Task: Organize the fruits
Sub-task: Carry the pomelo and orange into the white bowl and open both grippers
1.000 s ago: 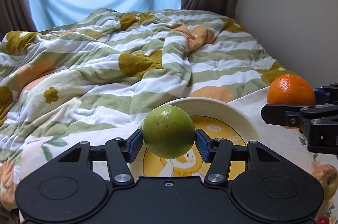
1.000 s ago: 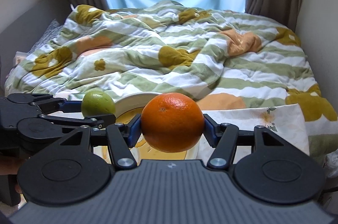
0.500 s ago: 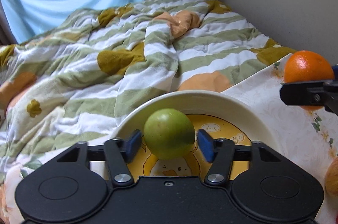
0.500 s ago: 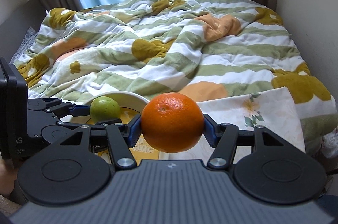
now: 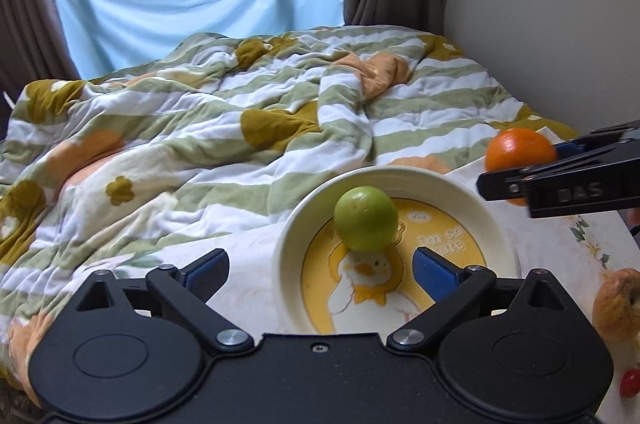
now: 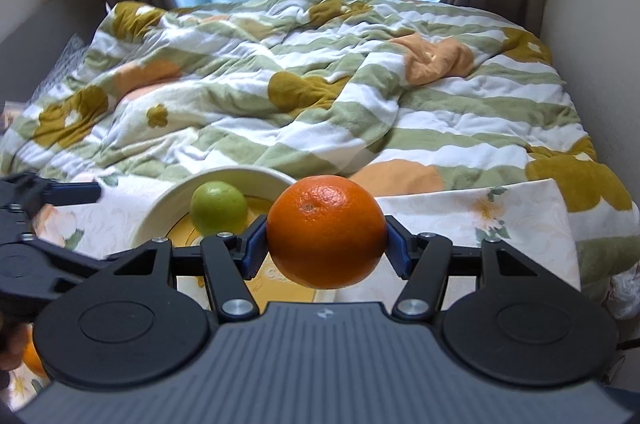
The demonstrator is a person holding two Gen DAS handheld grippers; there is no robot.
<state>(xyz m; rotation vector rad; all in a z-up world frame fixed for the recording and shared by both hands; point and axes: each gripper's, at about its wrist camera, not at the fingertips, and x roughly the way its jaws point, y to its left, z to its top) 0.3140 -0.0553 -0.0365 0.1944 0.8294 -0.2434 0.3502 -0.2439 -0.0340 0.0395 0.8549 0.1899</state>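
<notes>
A green fruit (image 5: pixel 366 218) lies in the cream bowl (image 5: pixel 502 236) with a yellow duck picture; it also shows in the right wrist view (image 6: pixel 218 207), in the bowl (image 6: pixel 168 202). My left gripper (image 5: pixel 320 270) is open and empty, its blue pads wide apart just in front of the bowl's near side. My right gripper (image 6: pixel 326 244) is shut on an orange (image 6: pixel 326 230) and holds it above the bowl's right rim. In the left wrist view the orange (image 5: pixel 518 150) sits in the right gripper at the right edge.
The bowl stands on a floral cloth (image 5: pixel 576 256) at the foot of a bed with a crumpled striped duvet (image 5: pixel 224 128). A brownish fruit (image 5: pixel 618 304) and a small red fruit (image 5: pixel 630 384) lie on the cloth at the right. A wall runs along the right.
My left gripper has opened and let go of the green fruit, which now rests in the bowl, and has drawn back. My right gripper still holds the orange, now nearer the bowl.
</notes>
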